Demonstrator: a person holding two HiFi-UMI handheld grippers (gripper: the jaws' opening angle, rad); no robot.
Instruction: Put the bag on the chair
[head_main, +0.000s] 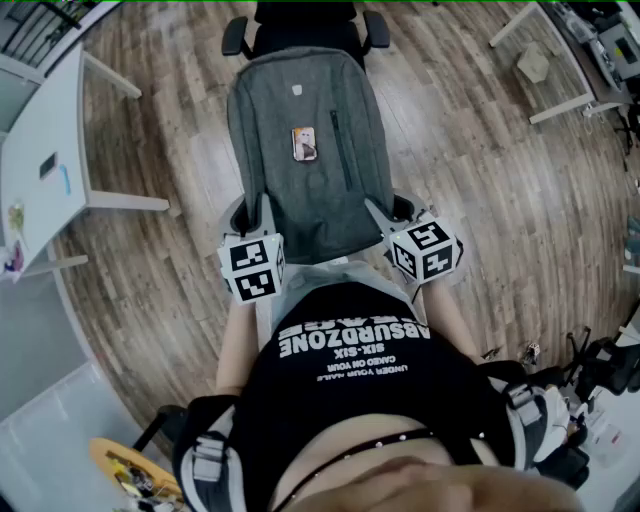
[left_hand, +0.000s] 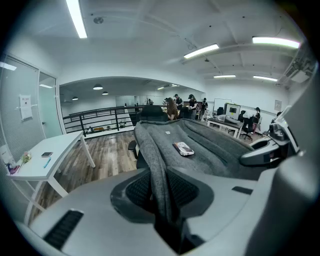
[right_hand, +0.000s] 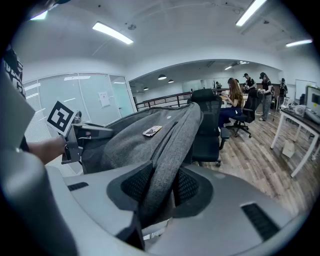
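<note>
A grey fabric bag (head_main: 310, 160) is held flat in the air between me and a black office chair (head_main: 305, 25). Its far end lies over the chair's seat. A small printed tag (head_main: 304, 143) sits on its top face. My left gripper (head_main: 262, 228) is shut on the bag's near left edge, and the fabric (left_hand: 160, 175) is pinched between the pads. My right gripper (head_main: 385, 222) is shut on the near right edge, with grey cloth (right_hand: 162, 170) squeezed between its pads. The chair (right_hand: 207, 125) stands just beyond the bag in the right gripper view.
A white table (head_main: 45, 170) stands at the left with a phone and small items on it. Another white table (head_main: 560, 60) is at the far right. Black gear (head_main: 600, 370) lies on the wooden floor at the right. People sit at desks far behind the chair.
</note>
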